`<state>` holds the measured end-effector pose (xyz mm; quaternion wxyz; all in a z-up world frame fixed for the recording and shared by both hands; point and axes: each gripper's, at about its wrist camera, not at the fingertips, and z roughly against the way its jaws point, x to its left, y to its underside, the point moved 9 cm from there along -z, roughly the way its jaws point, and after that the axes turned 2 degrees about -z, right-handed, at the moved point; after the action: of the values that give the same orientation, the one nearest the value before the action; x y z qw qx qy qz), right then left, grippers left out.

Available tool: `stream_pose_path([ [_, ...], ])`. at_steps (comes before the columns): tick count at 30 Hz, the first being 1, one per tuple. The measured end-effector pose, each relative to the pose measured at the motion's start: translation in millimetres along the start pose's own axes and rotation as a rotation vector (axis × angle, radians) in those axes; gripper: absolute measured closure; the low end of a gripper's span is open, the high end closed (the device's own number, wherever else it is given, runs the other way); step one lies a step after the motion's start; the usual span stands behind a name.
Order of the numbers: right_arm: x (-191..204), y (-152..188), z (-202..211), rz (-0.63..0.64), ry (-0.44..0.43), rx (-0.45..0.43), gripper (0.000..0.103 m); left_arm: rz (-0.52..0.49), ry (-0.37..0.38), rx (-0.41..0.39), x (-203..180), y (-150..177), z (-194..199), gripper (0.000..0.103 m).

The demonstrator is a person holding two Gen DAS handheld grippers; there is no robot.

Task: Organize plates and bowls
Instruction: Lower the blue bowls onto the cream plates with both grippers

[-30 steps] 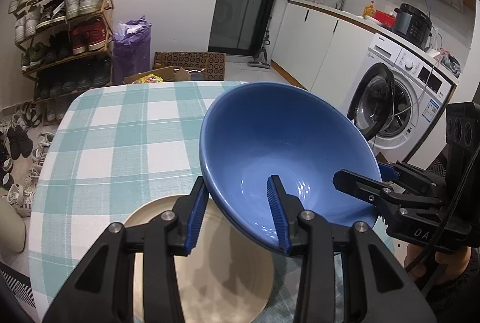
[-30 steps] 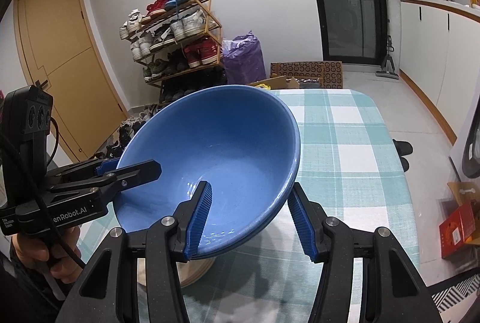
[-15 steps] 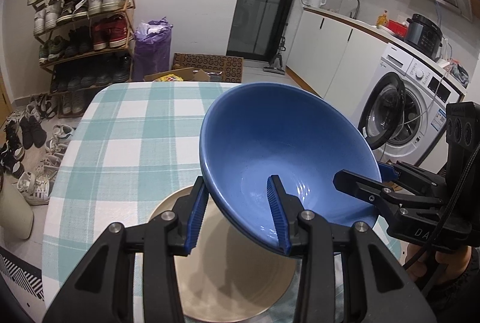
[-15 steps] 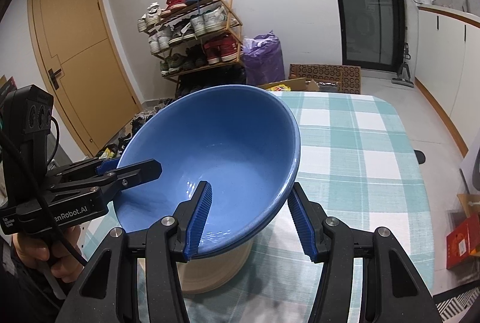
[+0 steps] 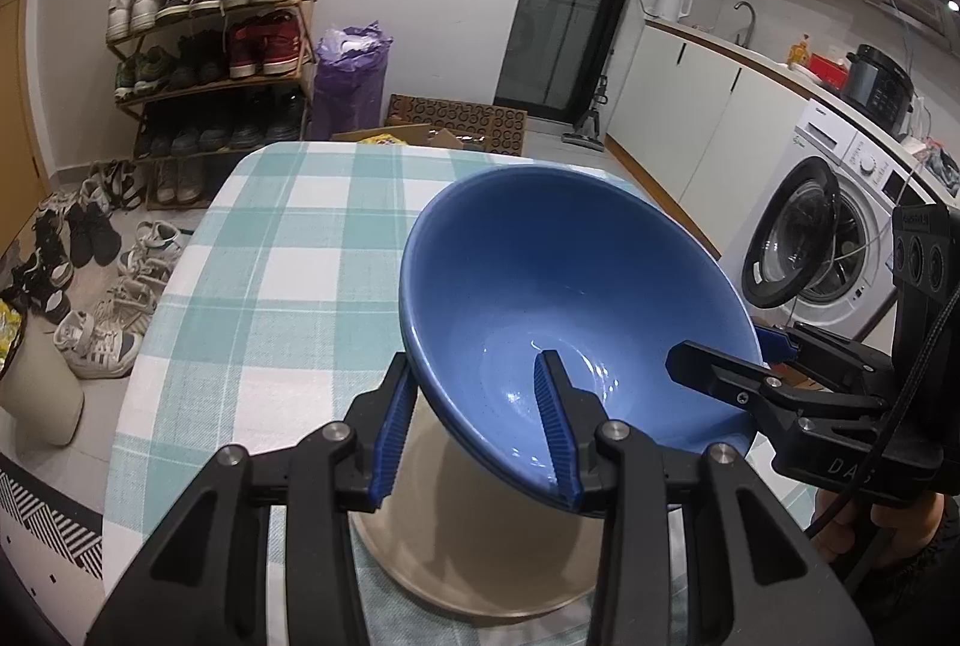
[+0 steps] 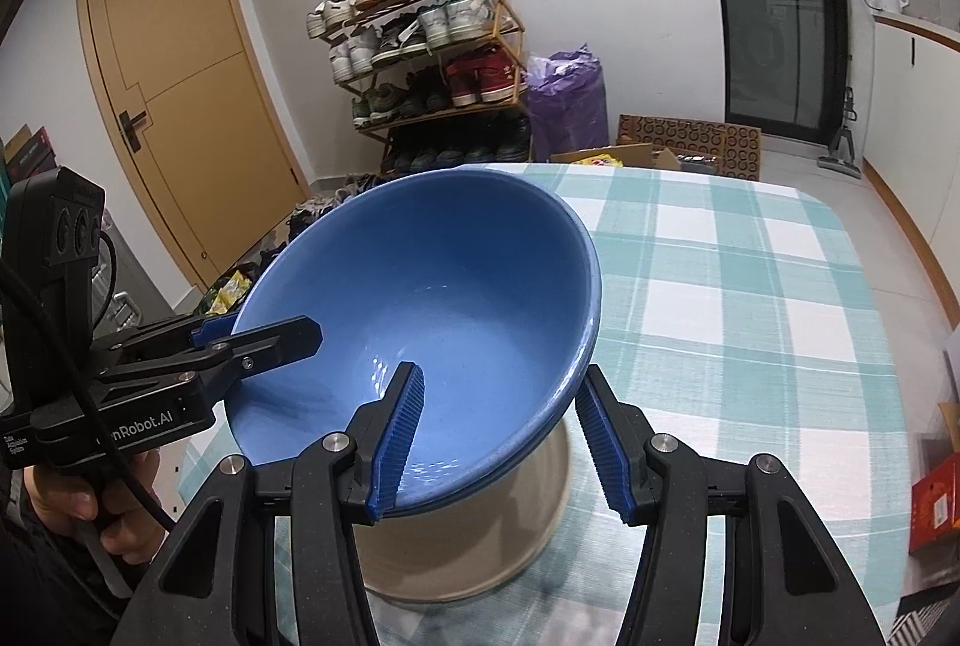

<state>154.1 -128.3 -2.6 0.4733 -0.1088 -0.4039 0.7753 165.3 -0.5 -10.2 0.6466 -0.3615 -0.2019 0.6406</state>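
Blue bowl [image 5: 570, 298] rides between your claws, left claw [image 5: 474, 424] and right claw [image 6: 501, 436] each clamped on its rim, and it has drifted across the counter [image 5: 288, 250] until it hangs over the cream bowl [image 6: 480, 538], ready to nest.

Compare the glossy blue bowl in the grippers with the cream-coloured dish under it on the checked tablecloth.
The glossy blue bowl is held off the table, both grippers clamped on its rim; the cream-coloured dish rests on the checked tablecloth untouched. The blue bowl is tilted, the cream dish sits level. The blue bowl's inside is fully in view; the cream dish is largely hidden beneath it. Both are round, plain and empty as far as visible.
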Motion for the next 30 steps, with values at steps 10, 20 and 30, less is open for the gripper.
stream_pose_path([
  [10,12.8,6.8,-23.3,0.017,-0.030,0.032,0.049,0.025,-0.025,0.016,18.6,11.7,-4.4,0.064],
  [20,10.5,14.3,-44.0,0.019,-0.032,0.060,0.049,0.040,-0.025,0.048,25.5,22.2,-18.1,0.064],
  [30,0.8,21.3,-52.5,0.017,-0.013,0.074,0.049,0.035,-0.017,0.067,23.0,28.3,-28.5,0.063],
])
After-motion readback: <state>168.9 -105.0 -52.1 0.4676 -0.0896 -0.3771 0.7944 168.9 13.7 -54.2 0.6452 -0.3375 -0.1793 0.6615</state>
